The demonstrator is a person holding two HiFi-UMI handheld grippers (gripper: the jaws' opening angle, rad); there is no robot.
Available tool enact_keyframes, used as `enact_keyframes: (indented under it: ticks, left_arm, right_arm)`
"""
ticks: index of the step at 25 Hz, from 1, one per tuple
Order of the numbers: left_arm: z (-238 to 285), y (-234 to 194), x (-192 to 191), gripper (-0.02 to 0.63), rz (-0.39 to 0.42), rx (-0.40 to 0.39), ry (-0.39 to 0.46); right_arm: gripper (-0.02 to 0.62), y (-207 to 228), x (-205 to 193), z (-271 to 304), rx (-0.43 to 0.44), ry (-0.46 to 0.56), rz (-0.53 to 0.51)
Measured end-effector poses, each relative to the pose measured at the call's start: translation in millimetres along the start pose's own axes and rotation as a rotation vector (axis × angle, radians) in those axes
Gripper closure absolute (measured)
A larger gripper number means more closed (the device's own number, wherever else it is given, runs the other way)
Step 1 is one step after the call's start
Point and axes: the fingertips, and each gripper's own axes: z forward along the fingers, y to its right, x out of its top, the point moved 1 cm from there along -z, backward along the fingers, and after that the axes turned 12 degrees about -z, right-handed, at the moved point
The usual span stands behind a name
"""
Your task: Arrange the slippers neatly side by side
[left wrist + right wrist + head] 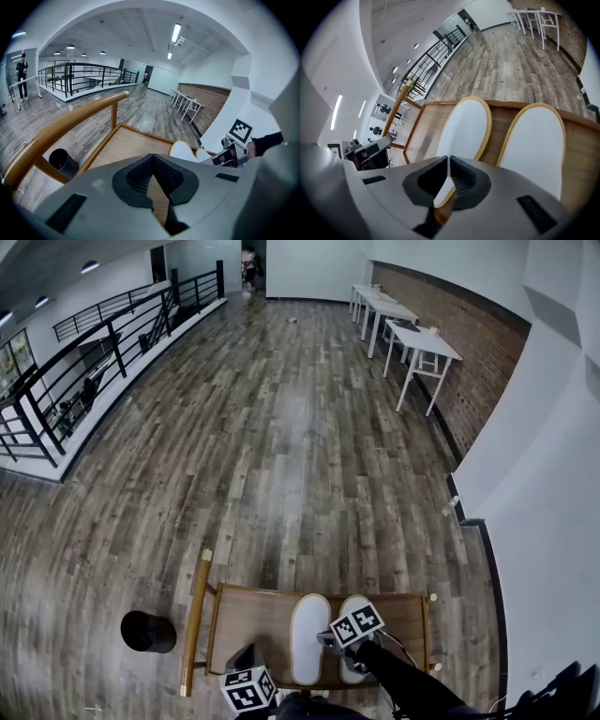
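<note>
Two white slippers with yellow rims lie side by side on a low wooden platform [319, 592]: the left slipper [308, 637] [465, 127] and the right slipper [355, 605] [536, 145]. My right gripper [326, 640] [448, 158] hovers over the near end of the left slipper, jaws shut with nothing between them. Its marker cube hides part of the right slipper in the head view. My left gripper [246, 654] [152, 155] hangs over the platform's bare near-left part, also shut and empty. From there both slippers [183, 149] show beside the right gripper [229, 155].
A wooden rail [195, 622] [56, 126] runs along the platform's left side. A black cylinder [148, 631] [63, 162] stands on the plank floor to its left. A white wall [553, 502] is close on the right. White tables [412, 338] and a black railing [84, 362] are far off.
</note>
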Motion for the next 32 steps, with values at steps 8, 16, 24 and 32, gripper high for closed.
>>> enact_keyframes:
  ticks: [8, 16, 24, 32]
  left_arm:
    - [1.7, 0.7, 4.1, 0.604, 0.003, 0.003, -0.002]
    - [5.8, 8.9, 3.0, 0.606, 0.012, -0.009, -0.009]
    - [12.8, 42.7, -1.1, 0.604, 0.039, -0.063, -0.027]
    - [26.0, 56.1, -8.4, 0.604, 0.071, -0.100, -0.041]
  right_arm:
    - [0.583, 1.3, 2.4, 6.1, -0.002, -0.023, -0.014]
    - [0.552, -6.2, 4.2, 1.9, 0.004, 0.003, -0.061]
    - [0.527, 7.6, 16.3, -71.5, -0.072, 0.210, -0.016]
    - [0.485, 87.7, -6.3, -126.2, -0.317, 0.259, 0.180]
